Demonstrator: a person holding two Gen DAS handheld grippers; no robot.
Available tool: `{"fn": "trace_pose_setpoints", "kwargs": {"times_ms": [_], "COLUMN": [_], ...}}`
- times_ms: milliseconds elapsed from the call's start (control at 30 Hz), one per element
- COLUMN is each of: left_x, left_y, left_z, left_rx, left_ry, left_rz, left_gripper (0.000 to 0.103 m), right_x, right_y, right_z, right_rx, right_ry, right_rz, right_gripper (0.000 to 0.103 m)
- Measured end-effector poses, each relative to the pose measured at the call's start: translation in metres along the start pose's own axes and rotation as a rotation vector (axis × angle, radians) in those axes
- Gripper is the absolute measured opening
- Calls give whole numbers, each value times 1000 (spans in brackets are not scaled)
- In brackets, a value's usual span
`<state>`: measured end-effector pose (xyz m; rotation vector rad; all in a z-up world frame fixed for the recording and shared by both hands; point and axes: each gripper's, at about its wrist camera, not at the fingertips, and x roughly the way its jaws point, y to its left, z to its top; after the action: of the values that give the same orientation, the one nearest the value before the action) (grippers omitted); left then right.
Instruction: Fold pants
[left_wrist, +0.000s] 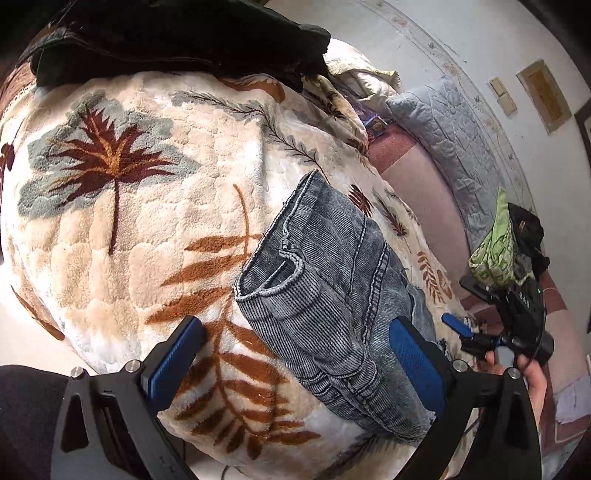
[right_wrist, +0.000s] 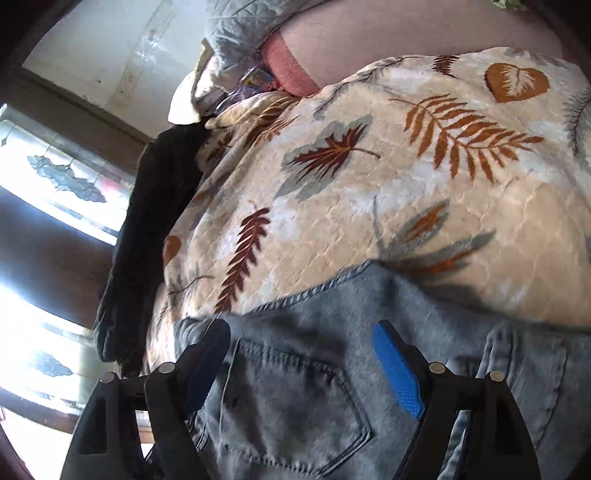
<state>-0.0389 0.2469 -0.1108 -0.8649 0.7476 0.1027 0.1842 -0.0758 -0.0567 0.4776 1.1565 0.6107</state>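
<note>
Black two-finger grippers (left_wrist: 295, 354) with blue ribbed pads (right_wrist: 397, 369) and silver round screws (left_wrist: 133, 366) beside the pads.

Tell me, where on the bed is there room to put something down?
The big free patch is the leaf blanket between the black clothes at the far edge and the grey jeans. In the right view, the blanket beyond the jeans is bare too. It is crowded near the pillow, where small things bunch, and around the jeans, where both open grippers are.

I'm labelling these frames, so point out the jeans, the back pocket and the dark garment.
jeans (left_wrist: 325, 280): left wrist view, folded denim.
back pocket (right_wrist: 288, 402): right wrist view, pocket's middle.
dark garment (left_wrist: 177, 40): left wrist view, its top.
</note>
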Motion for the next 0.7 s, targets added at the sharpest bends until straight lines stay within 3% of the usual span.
{"fn": "trace_pose_setpoints", "kwargs": {"times_ms": [133, 233, 267, 367, 500, 600, 700], "left_x": [2, 5, 7, 6, 4, 9, 12], "left_y": [1, -6, -8, -11, -7, -5, 0], "left_z": [0, -3, -3, -1, -3, -2, 1], "left_rx": [-16, 21, 30, 22, -42, -89, -126], "left_ry": [-1, -2, -2, 8, 44, 79, 89], "left_rz": [0, 39, 48, 30, -40, -101, -126], "left_gripper": [100, 100, 100, 100, 100, 100, 98], "right_x": [-4, 17, 20, 14, -2, 15, 17], "right_y": [12, 6, 3, 13, 24, 16, 15], "right_z": [-57, -92, -99, -102, -107, -114, -117], "right_rx": [-2, -15, -24, -68, -82, -78, -90], "right_ry": [53, 150, 142, 135, 92, 128, 93], "right_rz": [91, 31, 19, -13, 43, 9, 34], "right_gripper": [82, 84, 84, 84, 84, 87, 92]}}
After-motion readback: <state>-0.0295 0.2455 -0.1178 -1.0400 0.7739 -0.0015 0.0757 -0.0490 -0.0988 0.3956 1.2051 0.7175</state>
